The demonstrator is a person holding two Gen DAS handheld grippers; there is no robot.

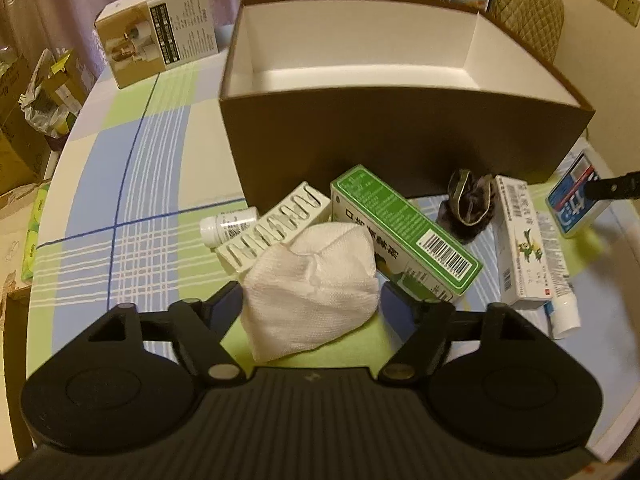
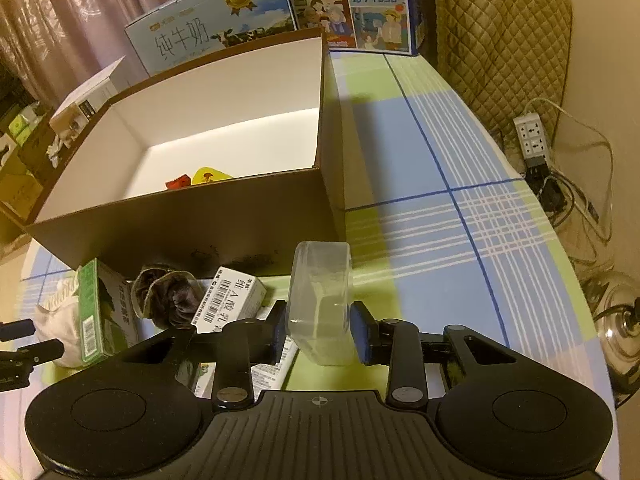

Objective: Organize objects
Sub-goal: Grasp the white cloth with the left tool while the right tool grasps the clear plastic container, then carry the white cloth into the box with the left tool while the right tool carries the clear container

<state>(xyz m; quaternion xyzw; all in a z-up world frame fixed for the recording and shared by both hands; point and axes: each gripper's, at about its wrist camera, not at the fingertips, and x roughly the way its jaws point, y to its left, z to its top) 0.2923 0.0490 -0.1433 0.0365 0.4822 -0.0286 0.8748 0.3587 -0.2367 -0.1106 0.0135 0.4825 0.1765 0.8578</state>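
While the left gripper (image 1: 312,300) sits low at frame centre, its fingers straddle a white gauze bundle (image 1: 310,284); both pads look to touch the cloth, but a firm pinch cannot be confirmed. Bundle rests on the checked tablecloth (image 1: 120,184), bottom centre. Just behind it: green carton (image 1: 404,226) lying tilted, white blister tray (image 1: 276,226) to its left, small white bottle (image 1: 228,224) further left on its side. Dark scrunchie (image 1: 470,204) sits mid-right against the brown box (image 1: 400,136). White ointment carton (image 1: 528,244) right of that, white tube (image 1: 562,304) at its lower end, blue-white pack (image 1: 576,200) at far right edge. Another white carton (image 1: 156,28) stands upper left.

Right wrist view: right gripper (image 2: 318,330) pinches a clear plastic case (image 2: 320,308) between both pads, case upright, held lower centre just in front of the box's near right corner. Box interior is white, with a yellow item (image 2: 210,176) and a red item (image 2: 178,182) on its floor near the front wall. Milk cartons (image 2: 280,12) stand behind the box, top of frame.
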